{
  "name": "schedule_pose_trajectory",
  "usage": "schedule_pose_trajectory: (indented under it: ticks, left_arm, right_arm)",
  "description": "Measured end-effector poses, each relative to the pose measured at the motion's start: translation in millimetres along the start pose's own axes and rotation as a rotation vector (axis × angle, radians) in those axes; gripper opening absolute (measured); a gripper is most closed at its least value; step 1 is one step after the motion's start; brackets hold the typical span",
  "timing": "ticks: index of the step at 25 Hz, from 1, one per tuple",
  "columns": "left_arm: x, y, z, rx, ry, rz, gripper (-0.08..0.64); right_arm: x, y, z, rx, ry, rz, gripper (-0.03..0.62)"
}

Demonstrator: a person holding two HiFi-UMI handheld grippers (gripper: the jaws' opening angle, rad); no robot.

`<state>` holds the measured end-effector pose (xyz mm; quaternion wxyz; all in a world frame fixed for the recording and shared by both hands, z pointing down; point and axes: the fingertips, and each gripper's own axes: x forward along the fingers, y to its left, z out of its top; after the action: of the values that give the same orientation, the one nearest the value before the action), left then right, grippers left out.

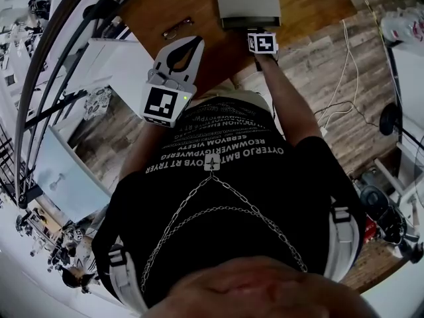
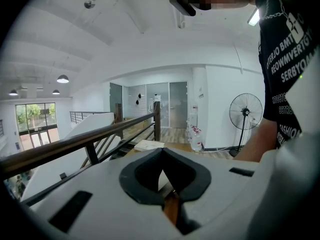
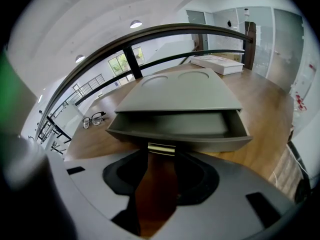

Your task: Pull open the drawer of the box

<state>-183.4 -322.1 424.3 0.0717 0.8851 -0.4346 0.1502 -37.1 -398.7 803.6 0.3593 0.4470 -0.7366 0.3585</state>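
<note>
The drawer (image 3: 175,125) of the grey box (image 3: 177,91) stands pulled out toward the person. The box is set on the wooden surface (image 3: 260,99), close to the edge nearest the person. Two round recesses are formed in the box top.

The brass-coloured drawer handle (image 3: 161,148) is grasped between the tips of the right claw (image 3: 161,155). The drawer front lies just beyond those tips.

Bare surface is available on both sides of the box. Spectacles (image 3: 94,119) lie well apart from it on the person's left, and a flat white carton (image 3: 217,63) lies at the far end. The far side of the surface is bounded by a dark railing (image 3: 150,34). Beyond the near edge, on the person's right, white cables (image 1: 344,65) are laid across the plank floor.

The left claw (image 2: 161,150) is clenched on nothing, with its tips together. It is held in the air over the near edge of the surface, left of the box and apart from it.

A black-and-white square marker is carried on the cube of each claw. White lettering is printed on the person's black shirt (image 1: 218,152); "SERBYO" and "REOWMVERTYO" can be read in part.
</note>
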Motion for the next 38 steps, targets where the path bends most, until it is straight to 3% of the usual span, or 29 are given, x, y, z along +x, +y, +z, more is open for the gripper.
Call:
schedule_pose_trajectory:
  ticks: [38]
  left_arm:
    - [-21, -44, 9, 0.002, -0.030, 0.030, 0.006]
  right_arm:
    - [-27, 12, -50, -0.044, 0.074, 0.072, 0.163]
